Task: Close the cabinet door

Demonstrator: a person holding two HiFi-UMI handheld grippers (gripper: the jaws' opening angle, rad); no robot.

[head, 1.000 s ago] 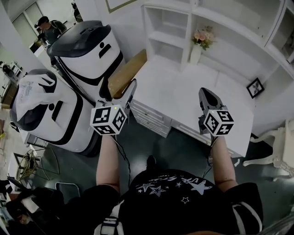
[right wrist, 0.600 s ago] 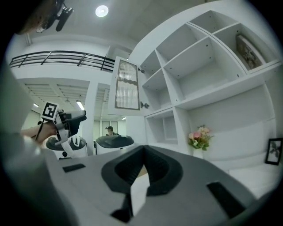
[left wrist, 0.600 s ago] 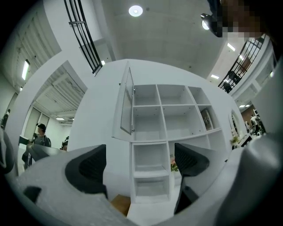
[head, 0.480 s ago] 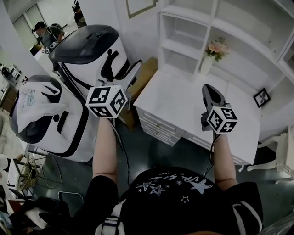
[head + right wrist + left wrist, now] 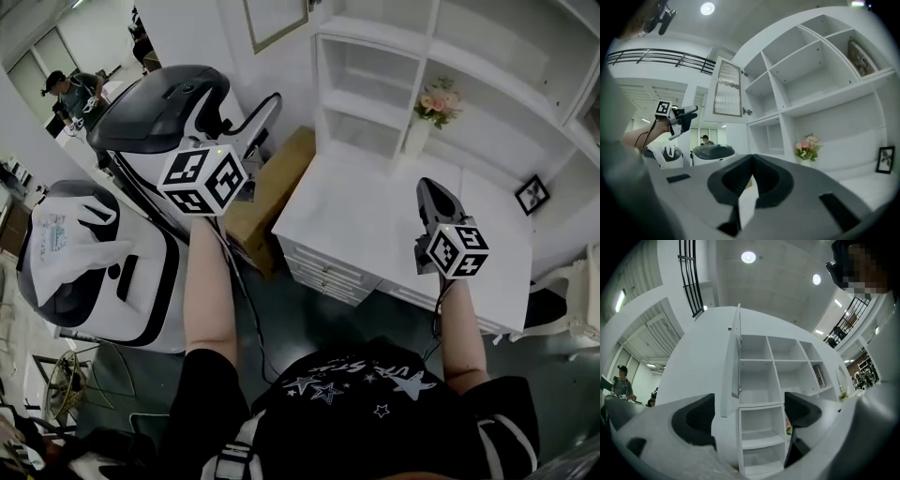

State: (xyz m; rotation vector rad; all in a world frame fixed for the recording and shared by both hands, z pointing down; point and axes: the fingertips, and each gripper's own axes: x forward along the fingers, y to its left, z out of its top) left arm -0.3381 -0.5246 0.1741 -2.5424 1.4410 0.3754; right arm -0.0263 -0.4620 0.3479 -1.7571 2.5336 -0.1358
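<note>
cabinet door (image 5: 727, 89) wide open, swung out from shelf unit (image 5: 806, 75) | left gripper (image 5: 747, 414) jaws apart, empty, aimed at door | right gripper (image 5: 750, 183) jaws together, empty | closing not begun

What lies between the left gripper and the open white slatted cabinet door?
Nothing. The left gripper view shows only bare air between its open jaws and the white slatted cabinet door, seen edge-on.

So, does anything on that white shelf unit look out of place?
Only the cabinet door: it stands swung wide open at the upper left corner of the shelf unit. The flowers stand upright, and nothing looks spilled.
</note>
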